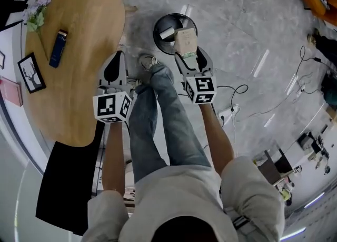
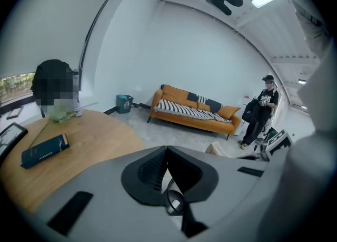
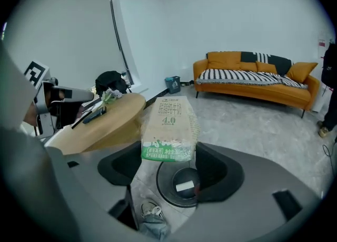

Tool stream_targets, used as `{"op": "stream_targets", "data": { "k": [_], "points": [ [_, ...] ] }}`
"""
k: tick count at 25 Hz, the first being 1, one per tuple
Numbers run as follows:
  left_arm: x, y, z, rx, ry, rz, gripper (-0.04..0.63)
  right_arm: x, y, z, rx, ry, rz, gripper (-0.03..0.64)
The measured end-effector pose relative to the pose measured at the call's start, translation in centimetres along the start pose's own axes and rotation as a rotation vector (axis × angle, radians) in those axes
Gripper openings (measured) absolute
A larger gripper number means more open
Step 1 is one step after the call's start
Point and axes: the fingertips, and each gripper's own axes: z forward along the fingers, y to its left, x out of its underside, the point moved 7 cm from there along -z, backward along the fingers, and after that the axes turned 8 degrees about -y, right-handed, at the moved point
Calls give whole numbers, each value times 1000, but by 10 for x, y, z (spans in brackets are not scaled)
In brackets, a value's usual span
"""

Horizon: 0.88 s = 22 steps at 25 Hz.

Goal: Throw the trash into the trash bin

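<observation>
A round black trash bin (image 1: 164,25) stands on the grey floor just past the table's edge, with a white scrap inside it. My right gripper (image 1: 188,55) is shut on a beige and green milk carton (image 1: 186,40), which hangs over the bin's near rim. In the right gripper view the milk carton (image 3: 169,127) stands upright between the jaws of my right gripper (image 3: 169,154), directly above the trash bin (image 3: 164,193). My left gripper (image 1: 118,58) hovers by the table edge. In its own view the left gripper (image 2: 167,149) has its jaws together with nothing between them.
A rounded wooden table (image 1: 79,77) at left carries a blue box (image 1: 58,48), a picture frame (image 1: 30,72) and flowers (image 1: 37,14). My leg and shoe (image 1: 149,61) are beside the bin. Cables and a power strip (image 1: 227,113) lie at right. An orange sofa (image 3: 255,80) and a standing person (image 2: 260,112) are farther off.
</observation>
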Motion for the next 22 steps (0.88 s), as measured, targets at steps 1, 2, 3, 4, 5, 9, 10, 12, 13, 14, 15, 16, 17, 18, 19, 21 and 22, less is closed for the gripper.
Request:
{"op": "stream_targets", "data": {
  "k": [1,2,3,4,5,9,10,12,13,14,15,16,17,18,19,21,22],
  "points": [
    [1,-3,4,10,5,4,18,5,-5,2,10,9,6,337],
    [2,-6,7,19,10,7,18,11,-10,4,18,18,9,337],
    [2,-9,9,27,15,10,18,16,-14,6,25,27,10,337],
    [3,-11,11,34,20,13,18,20,-17,9,32,36,11,337],
    [3,-13,13,39,23,14,18,25,-21,13,41,47,13,337],
    [2,-15,15,39,30,17,18,44,-38,31,67,126,40,339],
    [2,-15,14,35,30,16,18,45,-40,32,64,140,38,339],
    [1,-11,13,22,28,15,18,42,-40,33,49,144,21,337],
    [0,-9,12,15,26,13,18,40,-40,33,42,139,12,337],
    [1,-7,10,8,25,10,18,37,-39,31,42,133,3,334],
    [1,-5,9,1,23,6,18,33,-39,30,50,124,-8,284],
    [1,-4,8,-7,20,2,18,28,-39,29,63,113,-20,178],
    [0,-3,7,-16,15,-2,18,23,-38,27,71,99,-30,108],
    [-1,-3,5,-25,9,-6,18,16,-37,26,68,84,-36,49],
    [-2,-2,3,-33,4,-9,18,9,-34,25,57,69,-39,42],
    [-4,2,-2,-47,-4,-12,18,-2,-27,26,27,47,-42,33],
    [-4,4,-4,-55,-8,-15,18,-6,-23,27,13,40,-45,31]
  ]
}}
